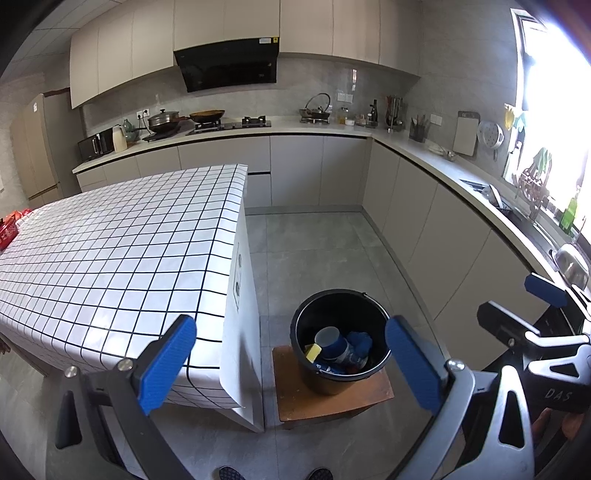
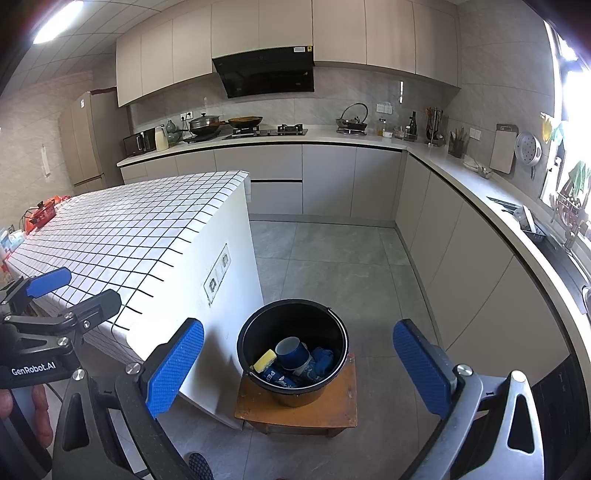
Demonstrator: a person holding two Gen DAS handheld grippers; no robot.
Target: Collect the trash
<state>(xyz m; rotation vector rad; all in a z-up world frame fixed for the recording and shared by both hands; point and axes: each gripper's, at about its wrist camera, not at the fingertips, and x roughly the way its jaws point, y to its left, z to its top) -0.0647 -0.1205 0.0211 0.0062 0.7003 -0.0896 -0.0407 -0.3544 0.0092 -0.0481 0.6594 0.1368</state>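
Grid-cloth table (image 1: 122,240), red items (image 2: 42,214) at its far left edge. Wooden stool (image 2: 295,410) on grey floor (image 2: 332,258) just beside table's corner, black bucket (image 2: 293,354) on it.

Daylight enters from the window (image 1: 546,92) at right; it is blown out to white with purple fringing in both views. A ceiling lamp (image 2: 55,22) glares at upper left of the right wrist view. Room evenly bright, shadows soft. Sheen on the checked bench (image 1: 110,258). Strong fisheye bending; corners vignetted black. Focus sharp at centre, softer toward the rim.
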